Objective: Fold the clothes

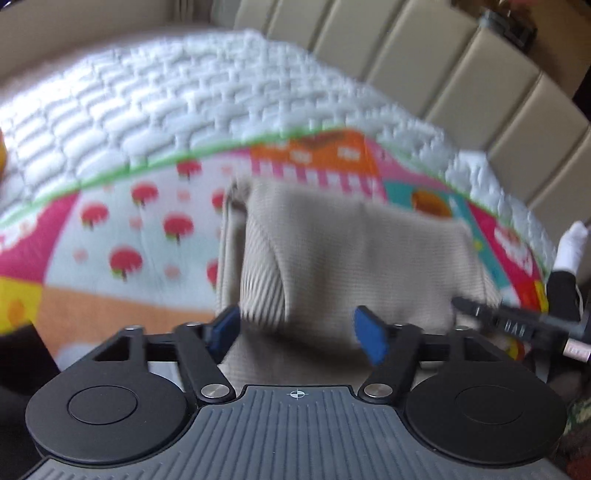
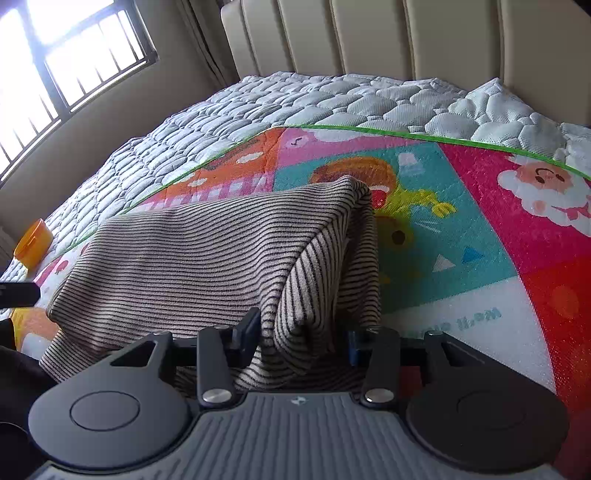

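A beige garment with thin dark stripes [image 2: 207, 251] lies partly folded on a colourful play mat [image 2: 480, 229] on the bed. In the left wrist view the garment [image 1: 351, 251] is blurred and bunched between my left gripper's [image 1: 295, 328] blue pads [image 1: 369, 336], which stand apart with cloth between them. In the right wrist view my right gripper [image 2: 299, 336] has its fingers apart too, and a raised fold of the garment hangs between them. The right gripper also shows at the right edge of the left wrist view [image 1: 517, 321].
A white quilted mattress [image 2: 295, 99] lies under the mat, with a padded beige headboard [image 2: 369, 33] behind. An orange container [image 2: 33, 243] sits at the mat's left edge. A barred window [image 2: 62, 55] is at the far left.
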Motion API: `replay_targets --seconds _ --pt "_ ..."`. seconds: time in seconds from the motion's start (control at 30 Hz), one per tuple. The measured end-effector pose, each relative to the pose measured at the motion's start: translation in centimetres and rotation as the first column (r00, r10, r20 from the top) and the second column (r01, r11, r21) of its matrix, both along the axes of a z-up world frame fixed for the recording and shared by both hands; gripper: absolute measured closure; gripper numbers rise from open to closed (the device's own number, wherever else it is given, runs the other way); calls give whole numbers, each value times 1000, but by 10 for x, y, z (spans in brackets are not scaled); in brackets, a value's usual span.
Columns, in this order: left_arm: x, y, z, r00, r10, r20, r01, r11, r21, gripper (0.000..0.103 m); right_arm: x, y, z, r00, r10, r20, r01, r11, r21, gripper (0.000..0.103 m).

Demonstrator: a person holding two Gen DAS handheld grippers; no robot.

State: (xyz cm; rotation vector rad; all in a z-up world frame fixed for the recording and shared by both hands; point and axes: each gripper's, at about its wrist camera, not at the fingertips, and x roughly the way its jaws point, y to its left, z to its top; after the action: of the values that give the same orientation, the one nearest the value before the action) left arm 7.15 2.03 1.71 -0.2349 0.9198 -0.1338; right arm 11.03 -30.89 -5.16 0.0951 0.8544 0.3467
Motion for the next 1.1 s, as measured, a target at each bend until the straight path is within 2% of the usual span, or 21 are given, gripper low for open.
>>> replay_targets --seconds 0.03,0.07,0.13,0.2,0.23,0.27,0.3,0.33,0.37,0.43,0.5,0.57,0.63,0.7,0.77,0.83,0.93,1.1 --pt "6 0 0 1000 0 13 0 1000 1 9 -1 3 1 1000 11 9 -11 1000 -16 56" --pt "14 -2 -5 1000 -10 6 10 1000 7 5 -2 7 1 1000 23 19 -22 999 -31 54" --pt "30 -8 -19 999 -32 -21 33 999 29 5 -5 14 2 998 46 37 -44 997 -63 38" --pt "41 -18 -33 998 -44 -35 46 997 67 9 -7 21 3 996 70 54 -64 993 -95 36" --pt "44 -23 -38 998 -49 -32 52 994 91 20 -8 24 5 995 82 63 -75 991 -112 44" --pt "46 -28 -43 998 -54 -29 57 992 116 40 -8 25 10 992 95 79 -84 987 -135 54" --pt "48 -31 -45 998 -50 -32 53 989 135 50 -9 26 15 990 108 94 -92 983 -158 70" --pt "46 -31 -42 998 -49 -33 53 990 129 63 -9 26 20 987 118 108 -98 980 -174 75" --pt "44 -30 -37 998 -51 -32 55 992 113 68 -9 20 31 987 107 117 -91 987 -135 76" --pt "35 -25 -19 997 -69 -18 70 994 80 70 -10 9 53 987 87 133 -81 996 -47 78" --pt "21 -20 -2 996 -83 -11 83 996 44 70 -11 -2 60 991 72 111 -75 997 29 78" --pt "9 -18 2 995 -93 -23 94 995 38 70 -11 -13 58 997 51 66 -58 993 100 78" --pt "2 -19 -7 993 -103 -52 106 992 70 68 -11 -19 34 1000 12 -1 -12 994 104 77" --pt "0 -21 -27 991 -94 -100 105 989 107 68 -9 -18 7 998 -32 -62 35 998 50 71" --pt "0 -22 -42 988 -78 -132 95 987 132 65 -9 -14 7 999 -26 -38 27 999 31 69" --pt "0 -23 -44 989 -72 -131 91 985 146 59 -11 -10 8 1000 -16 -14 16 1000 2 62" --pt "1 -20 -40 989 -60 -134 80 985 150 53 -9 -6 -1 999 -9 -32 8 1000 -26 52" --pt "-4 -18 -30 989 -58 -133 77 988 136 46 -11 4 -2 1000 17 -8 -18 997 -72 46"
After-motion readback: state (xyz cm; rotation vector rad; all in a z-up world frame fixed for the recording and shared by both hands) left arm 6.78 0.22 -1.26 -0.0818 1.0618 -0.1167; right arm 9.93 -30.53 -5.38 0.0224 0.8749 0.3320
